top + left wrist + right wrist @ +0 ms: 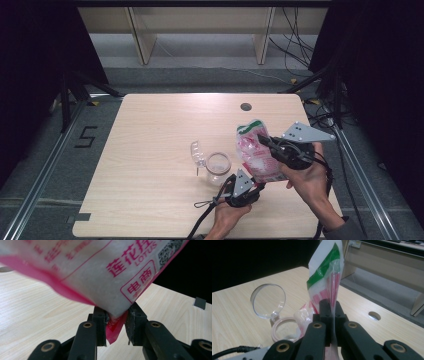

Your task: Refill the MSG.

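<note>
Now, the big picture first: a pale wooden table [150, 165] with a round cable hole [245, 106] near its far edge, and the action sits toward the near right. Above it hangs the pink-and-white bag [257, 152], a soft printed plastic pouch with a green band at its top, held clear of the tabletop and tilted. The right gripper [264, 142] has it by the upper edge; in the right gripper view the jaws stand together, pinching the thin film flat between them. Down below, the left gripper [260, 186] meets the bag's lower corner. In the left gripper view that corner [116, 323] sits between the two black jaws, touching the left-hand one, with a sliver of gap showing on the other side, so I'd call them not yet clamped.

Just left of the bag stands a small clear jar [218, 167], open, its hinged transparent lid [197, 152] tipped back behind it.

How will this bag handle? Light, I'd judge, limp and crinkly, with contents that slump toward the low end. The film looks slick, so a shallow pinch could slide off. The sealed seams and corners are the stiffest places to take hold, which is where both grippers are working. Squeezing the belly would only shove the contents about.
</note>
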